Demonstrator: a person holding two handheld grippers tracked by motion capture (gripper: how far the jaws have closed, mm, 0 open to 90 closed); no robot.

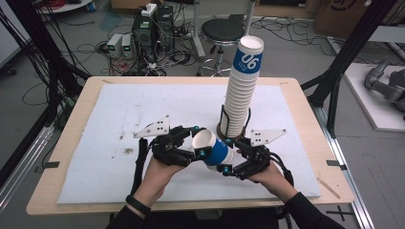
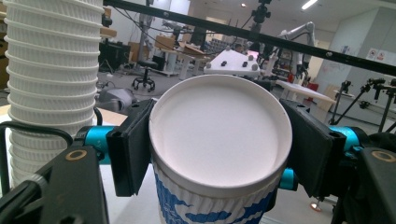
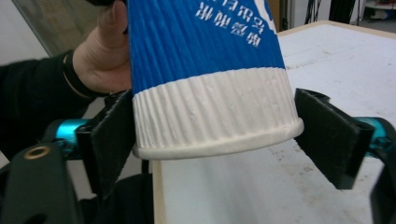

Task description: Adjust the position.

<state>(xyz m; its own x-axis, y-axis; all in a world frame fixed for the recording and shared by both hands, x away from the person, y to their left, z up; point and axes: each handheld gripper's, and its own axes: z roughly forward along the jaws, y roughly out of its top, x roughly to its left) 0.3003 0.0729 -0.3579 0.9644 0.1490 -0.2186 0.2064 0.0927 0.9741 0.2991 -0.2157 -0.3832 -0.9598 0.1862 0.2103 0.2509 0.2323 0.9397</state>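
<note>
Blue-white paper cup (image 1: 213, 148) clenched in left claw (image 1: 197, 143), right claw (image 1: 228, 155) released around its rim.

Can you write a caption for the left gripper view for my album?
The left gripper clamps a blue-and-white paper cup beside a tall cup stack.

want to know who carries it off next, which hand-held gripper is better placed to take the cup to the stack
Left. The left hand-held gripper is shut on the cup, both pads against its wall. The right hand-held gripper shows a gap at one pad, so it looks loose, though it sits nearer the stack.
</note>
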